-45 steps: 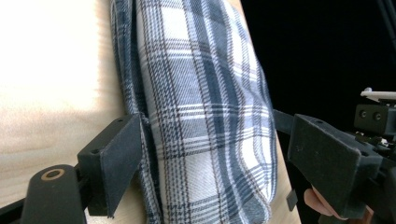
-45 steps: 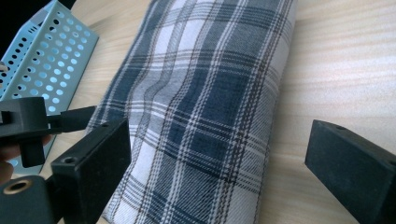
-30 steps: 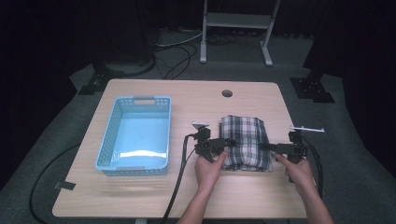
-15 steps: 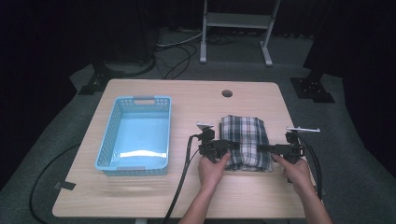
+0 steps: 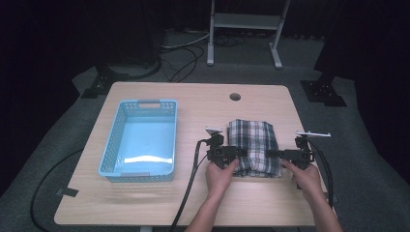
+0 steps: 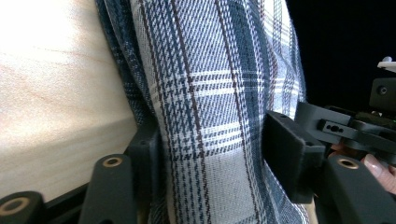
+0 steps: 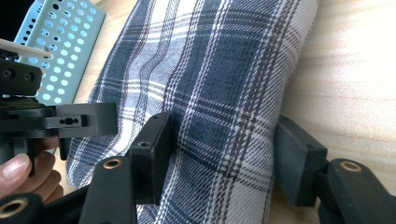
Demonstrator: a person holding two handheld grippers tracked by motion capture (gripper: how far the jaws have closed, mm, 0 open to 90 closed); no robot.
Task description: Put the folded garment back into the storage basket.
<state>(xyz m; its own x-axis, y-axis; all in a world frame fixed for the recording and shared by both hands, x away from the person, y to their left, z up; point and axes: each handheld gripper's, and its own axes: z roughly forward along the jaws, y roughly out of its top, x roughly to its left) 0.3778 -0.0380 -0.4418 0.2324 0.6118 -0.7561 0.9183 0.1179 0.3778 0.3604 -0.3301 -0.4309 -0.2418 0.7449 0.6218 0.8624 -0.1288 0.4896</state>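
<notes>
Folded plaid cloth [image 5: 254, 146], flat on the wooden surface [image 5: 193, 203], between the two hand-held grippers. Left hand-held gripper [image 5: 231, 152] clamped on the cloth's near-left edge, fabric bunched between its jaws. Right hand-held gripper [image 5: 274, 154] clamped on the near-right edge likewise. Blue basket [image 5: 112, 150] well apart, beyond the left hand-held gripper.
</notes>
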